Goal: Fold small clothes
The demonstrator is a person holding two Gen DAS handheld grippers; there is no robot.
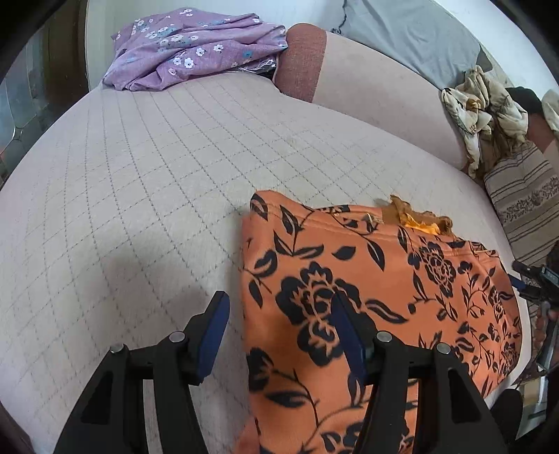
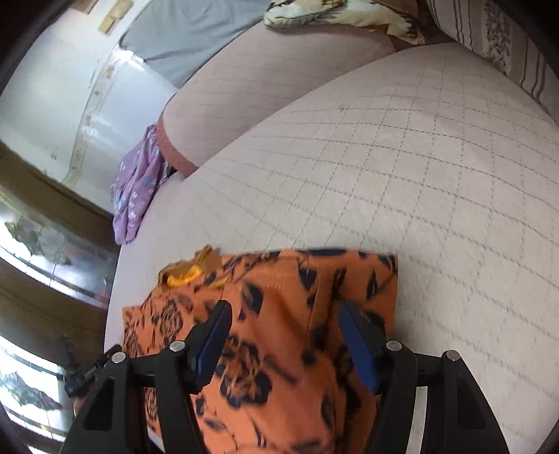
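Left wrist view. My left gripper: jaws apart, nothing pinched; the left finger stands over bare cushion, the right finger over the cloth's left margin. Orange garment with black flower print: lies flat on the quilted sofa seat, near and to the right, its left edge running straight away from me, a bit of brown and yellow trim showing at the far edge. Purple floral cloth: bunched at the far left of the seat, well apart from the orange piece. Crumpled cream printed cloth: far right, against the backrest. Striped cushion: right side, beside the orange garment. My right gripper: partly visible at the right rim.

Right wrist view. My right gripper: jaws spread, pads clear of the fabric, both fingers poised over the orange garment, which lies near, left of centre on the sofa seat. Purple floral cloth: far left, at the seat's edge. Cream printed cloth and striped cushion: far, top right. Picture blurred; finer detail unreadable.
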